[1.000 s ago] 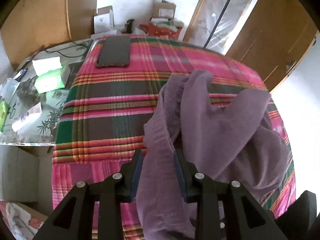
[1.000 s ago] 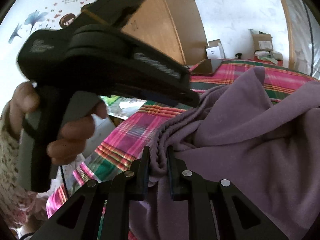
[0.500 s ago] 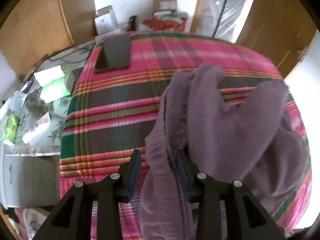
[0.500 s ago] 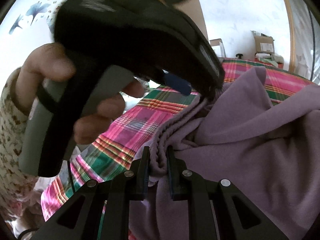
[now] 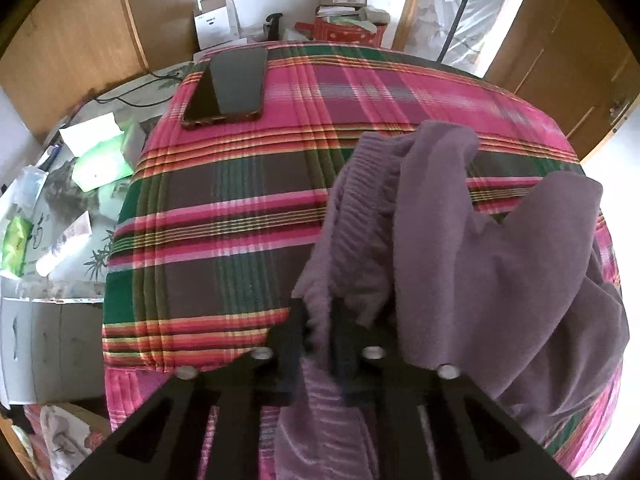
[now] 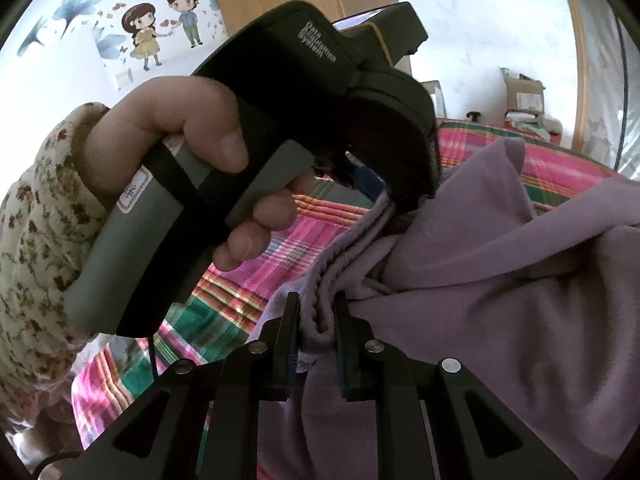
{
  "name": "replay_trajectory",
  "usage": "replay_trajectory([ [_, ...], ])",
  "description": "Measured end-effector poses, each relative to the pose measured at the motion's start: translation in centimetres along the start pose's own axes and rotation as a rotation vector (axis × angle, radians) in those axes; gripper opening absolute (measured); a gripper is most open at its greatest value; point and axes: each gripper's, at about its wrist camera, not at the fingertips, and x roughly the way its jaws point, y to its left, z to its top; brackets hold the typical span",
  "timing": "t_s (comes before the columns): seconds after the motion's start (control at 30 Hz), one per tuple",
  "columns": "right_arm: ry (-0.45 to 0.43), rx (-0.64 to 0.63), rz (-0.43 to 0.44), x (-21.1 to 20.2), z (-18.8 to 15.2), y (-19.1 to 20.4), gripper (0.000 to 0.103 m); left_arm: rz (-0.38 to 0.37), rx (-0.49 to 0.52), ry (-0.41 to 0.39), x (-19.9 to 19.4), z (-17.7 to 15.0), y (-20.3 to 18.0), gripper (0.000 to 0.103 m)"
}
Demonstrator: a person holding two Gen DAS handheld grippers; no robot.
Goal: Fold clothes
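Both my grippers pinch the ribbed hem of the purple garment, close together, above the plaid cloth.

My left gripper (image 5: 320,320) is closing its jaws on a thin fold of the purple garment (image 5: 480,264), the ribbed hem (image 5: 360,200) running straight ahead of it; my right gripper (image 6: 317,320) stands narrow, clamped on a bunched roll of the same hem. I judge the left bite shallow: if I pull apart now, the hem could slip free. The bulk hangs crumpled to the right of my left jaws, so it may drag the plaid cloth (image 5: 224,216) beneath it.
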Motion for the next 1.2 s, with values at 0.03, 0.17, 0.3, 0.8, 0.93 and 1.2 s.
replay_trajectory([
  [0.03,0.003,0.002,-0.003,-0.1,0.0,0.0,0.016,-0.008,-0.014,-0.008,-0.3,-0.1,0.3,0.01],
  [0.17,0.007,0.004,-0.023,-0.6,0.1,0.3,0.015,-0.052,-0.099,-0.038,-1.9,-0.5,2.2,0.009],
  [0.3,-0.003,-0.008,-0.04,-1.8,0.3,0.8,0.015,-0.088,-0.155,-0.081,-3.7,-1.6,4.0,0.009],
  [0.8,-0.002,-0.163,0.015,-5.2,0.4,5.3,0.013,-0.167,-0.389,-0.126,-4.8,-7.3,11.6,0.009],
  [0.93,0.018,-0.193,0.026,-4.3,-0.2,6.1,0.012,-0.162,-0.434,-0.119,-4.3,-8.8,13.0,0.009],
  [1.2,0.035,-0.128,0.044,-4.0,-0.4,4.4,0.012,-0.177,-0.485,-0.111,-3.5,-9.7,14.3,0.01],
])
